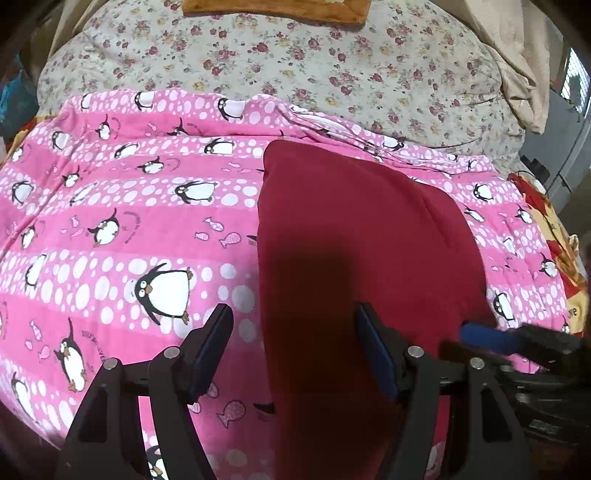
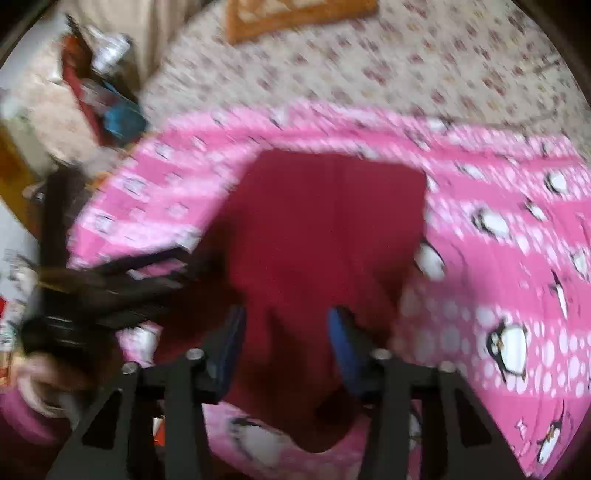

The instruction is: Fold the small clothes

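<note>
The dark red, soft knit garment point(image 1: 365, 236) lies flat on the pink penguin-print quilt point(image 1: 122, 206) spread over the bed, already a long narrow shape. The left claw point(image 1: 295, 347) hangs spread over its near left edge, pinching nothing. The right claw point(image 2: 286, 343) is also apart over the near end; that view is smeared, so whether its pads touch the cloth I cannot tell.

To fold well, I judge each claw should pinch a near corner through all layers, lift together and lay the end squarely on the far edge.

Nearby: the floral bedsheet point(image 1: 332, 66), an orange-brown mat point(image 1: 277, 11) and cluttered shelving point(image 2: 99, 92) beside the bed. The claws sit close together, so they may crowd each other.
</note>
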